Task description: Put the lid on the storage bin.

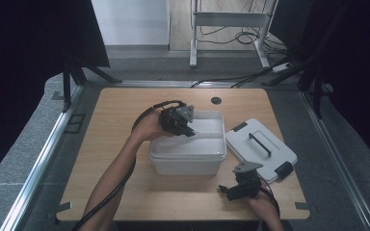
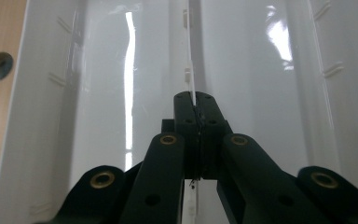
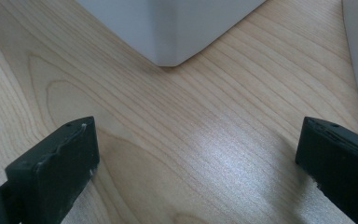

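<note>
My left gripper (image 1: 187, 126) is over the open white bin (image 1: 171, 156) at the table's (image 1: 120, 110) middle, jaws pinched together on the thin white divider (image 2: 188, 70) standing along the bin's centre. My right gripper (image 1: 227, 189) rests low near the front right corner, jaws wide apart on nothing, bare wood between them. The lid (image 1: 250, 154) lies flat beside the bin toward the right edge. Judgement: move the divider straight along its slots, no twisting; the right could steady the bin's wall.
</note>
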A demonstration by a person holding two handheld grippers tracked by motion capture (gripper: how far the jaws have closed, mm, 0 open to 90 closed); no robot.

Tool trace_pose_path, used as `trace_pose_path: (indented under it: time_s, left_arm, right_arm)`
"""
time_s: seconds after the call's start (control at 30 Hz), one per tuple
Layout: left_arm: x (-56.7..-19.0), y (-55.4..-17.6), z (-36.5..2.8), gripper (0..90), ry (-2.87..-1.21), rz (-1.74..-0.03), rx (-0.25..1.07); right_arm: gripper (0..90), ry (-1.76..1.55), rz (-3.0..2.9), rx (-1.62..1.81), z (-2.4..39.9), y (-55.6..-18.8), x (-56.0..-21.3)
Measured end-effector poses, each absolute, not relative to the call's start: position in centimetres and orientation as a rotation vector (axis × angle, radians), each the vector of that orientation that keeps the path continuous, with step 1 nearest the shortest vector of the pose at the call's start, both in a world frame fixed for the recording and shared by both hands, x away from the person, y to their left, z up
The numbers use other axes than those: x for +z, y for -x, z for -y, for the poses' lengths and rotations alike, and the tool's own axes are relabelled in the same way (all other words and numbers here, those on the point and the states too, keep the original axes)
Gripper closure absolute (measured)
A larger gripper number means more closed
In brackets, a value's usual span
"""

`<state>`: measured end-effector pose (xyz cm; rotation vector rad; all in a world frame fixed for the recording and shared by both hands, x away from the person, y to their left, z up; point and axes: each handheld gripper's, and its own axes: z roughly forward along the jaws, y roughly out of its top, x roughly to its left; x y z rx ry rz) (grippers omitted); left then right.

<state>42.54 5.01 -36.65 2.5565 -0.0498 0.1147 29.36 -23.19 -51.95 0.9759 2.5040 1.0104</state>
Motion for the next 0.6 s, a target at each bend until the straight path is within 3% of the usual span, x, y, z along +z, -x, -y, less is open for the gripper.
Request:
trace_pose_path:
  time_s: [0.2, 0.47, 0.6]
  left_arm:
    - [-37.5, -42.7, -4.9, 89.3, -2.612, 0.052, 0.108]
    - [-38.1, -42.8, -5.5, 87.5, -2.566, -0.021, 0.077]
    - [-37.3, -42.4, -6.0, 67.3, -2.522, -0.076, 0.163]
  right_arm:
    - [0.0, -0.978, -2.506, 1.012, 23.2, -29.4, -51.9]
    - [0.0, -0.977, -2.507, 1.011, 23.2, -29.4, -51.9]
    - [1.0, -0.974, -2.509, 1.013, 23.2, -29.3, -51.9]
